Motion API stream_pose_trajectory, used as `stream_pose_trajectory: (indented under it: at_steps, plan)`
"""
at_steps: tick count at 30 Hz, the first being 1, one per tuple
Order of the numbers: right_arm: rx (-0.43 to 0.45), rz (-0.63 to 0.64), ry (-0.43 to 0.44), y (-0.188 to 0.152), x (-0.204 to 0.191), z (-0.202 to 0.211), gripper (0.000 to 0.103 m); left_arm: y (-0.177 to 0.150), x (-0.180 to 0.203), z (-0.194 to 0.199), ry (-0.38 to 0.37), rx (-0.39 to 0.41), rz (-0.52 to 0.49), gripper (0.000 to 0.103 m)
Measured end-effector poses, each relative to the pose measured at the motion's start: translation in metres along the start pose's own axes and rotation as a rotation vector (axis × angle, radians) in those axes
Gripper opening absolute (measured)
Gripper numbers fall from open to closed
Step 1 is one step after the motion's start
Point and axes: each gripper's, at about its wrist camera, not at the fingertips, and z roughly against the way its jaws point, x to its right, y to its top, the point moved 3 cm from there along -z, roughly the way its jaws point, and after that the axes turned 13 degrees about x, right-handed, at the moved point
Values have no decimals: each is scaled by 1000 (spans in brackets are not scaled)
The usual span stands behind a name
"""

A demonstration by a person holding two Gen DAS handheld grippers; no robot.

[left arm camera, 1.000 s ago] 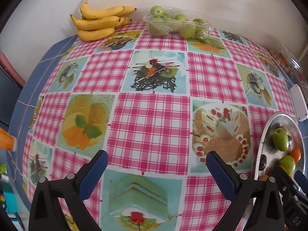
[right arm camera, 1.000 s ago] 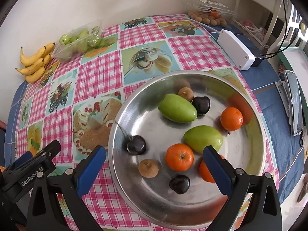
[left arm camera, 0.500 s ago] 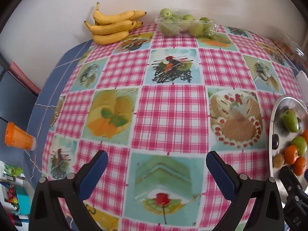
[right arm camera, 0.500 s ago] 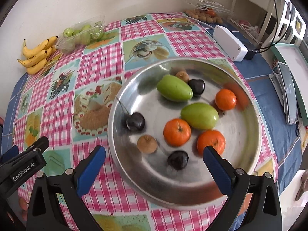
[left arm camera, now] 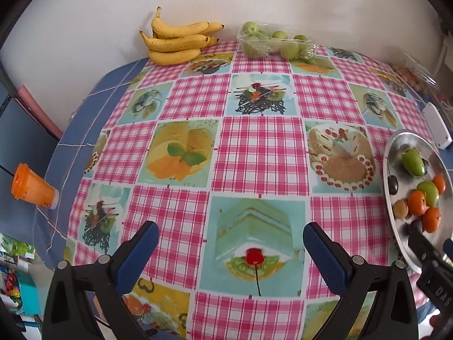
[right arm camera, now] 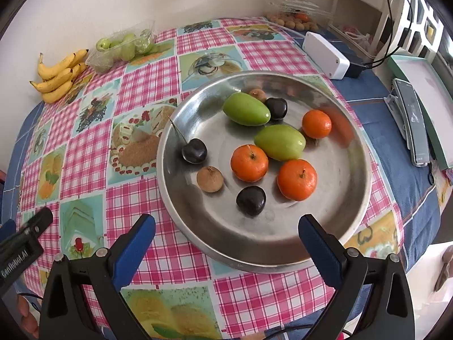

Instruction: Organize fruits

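Observation:
A round steel tray (right arm camera: 354, 215) holds three oranges (right arm camera: 249, 163), two green fruits (right arm camera: 245, 109), three dark cherries (right arm camera: 194, 150) and two brown longans (right arm camera: 209, 179). My right gripper (right arm camera: 226, 232) is open and empty, above the tray's near rim. My left gripper (left arm camera: 230, 240) is open and empty over the checked tablecloth, left of the tray (left arm camera: 396, 144). Bananas (left arm camera: 175, 39) and a clear pack of green fruits (left arm camera: 271, 42) lie at the far edge by the wall.
A white box (right arm camera: 325, 55) sits beyond the tray, with a pack of small brown fruits (right arm camera: 291, 19) behind it. A phone (right arm camera: 412, 121) and a green-edged board lie to the right. An orange cup (left arm camera: 31, 189) stands below the table's left edge.
Both grippers have pulled back toward the near table edge and risen; the tray and tablecloth now show from farther away. Both stay open. No fruit has moved.

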Motion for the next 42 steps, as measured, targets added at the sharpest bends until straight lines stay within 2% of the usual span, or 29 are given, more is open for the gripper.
stream_pose_trajectory:
  at_steps: [42]
  plan:
    - [8,23,3,2,-5,1,101,-4,-2,-2,-22,-16,20,103]
